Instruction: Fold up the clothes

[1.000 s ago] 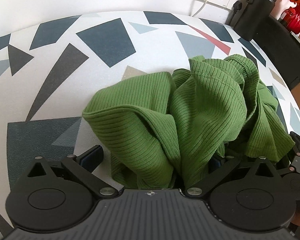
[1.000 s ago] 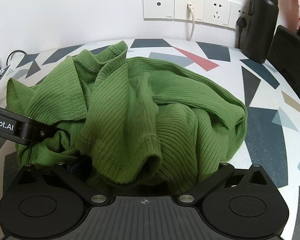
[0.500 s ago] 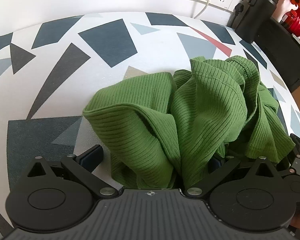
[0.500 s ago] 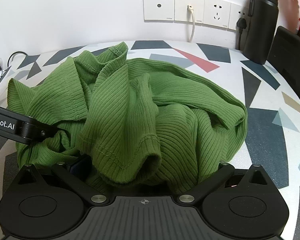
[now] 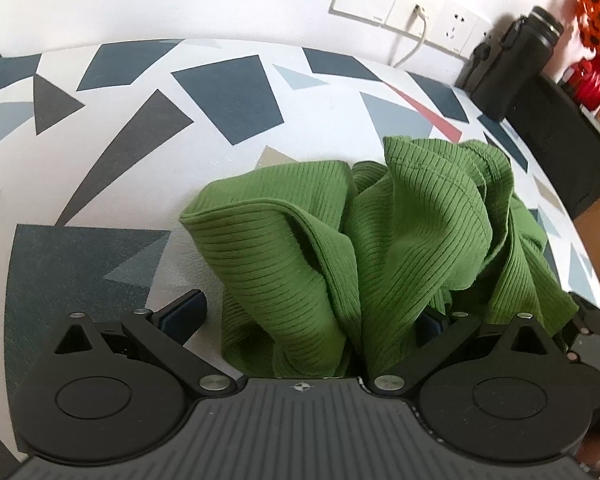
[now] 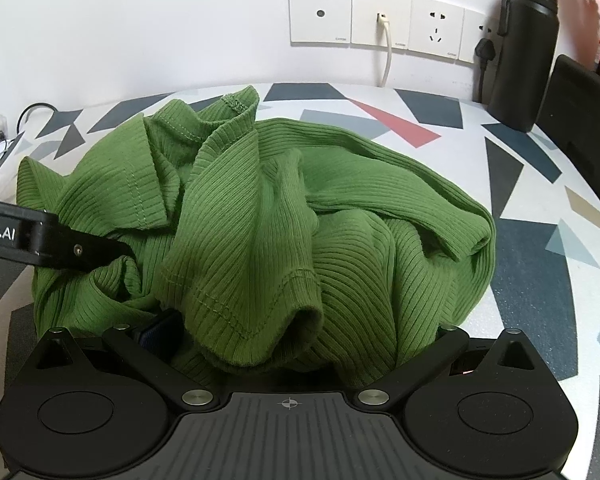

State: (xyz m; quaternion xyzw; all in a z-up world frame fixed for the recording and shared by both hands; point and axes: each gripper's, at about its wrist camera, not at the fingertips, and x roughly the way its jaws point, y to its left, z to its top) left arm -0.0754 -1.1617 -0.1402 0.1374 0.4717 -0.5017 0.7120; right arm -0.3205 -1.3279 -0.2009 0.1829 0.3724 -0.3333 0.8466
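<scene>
**op_remote:** Grippers first, since they're closest to the lenses. On my left wrist feed the left gripper [image 5: 308,320] has its fingers spread wide. One dark pad [image 5: 182,312] sits clear on the table to the left of the cloth, the other is tucked into the folds on the right. The green ribbed garment [image 5: 340,248] is bunched up between them, but nothing is pinched.

**foldfan22:** and the right one?

**op_remote:** Right gripper [image 6: 300,332] looks spread too, judging by the linkage arms. A bit of one dark pad [image 6: 158,330] peeks out on the left, while the other is buried under fabric. A hemmed cuff or edge of the green ribbed garment [image 6: 260,240] flops right over the middle of it. I can't tell if any cloth is actually caught, but the fingers are apart.

**foldfan22:** where's the garment overall?

**op_remote:** Crumpled in a heap on the patterned table [image 5: 228,92], which is white with grey, dark blue and one red shape. It's right up against both grippers, not folded at all. In my right feed the left tool's black finger [image 6: 80,248] pokes into the pile from the left edge.

**foldfan22:** anything behind it?

**op_remote:** Far side by the wall: a black bottle [image 6: 526,48], a dark case just beside it [image 6: 580,112], wall sockets [image 6: 380,16] with a white cable plugged in, and orange flowers in a red vase [image 5: 594,40] off in the corner.
</scene>
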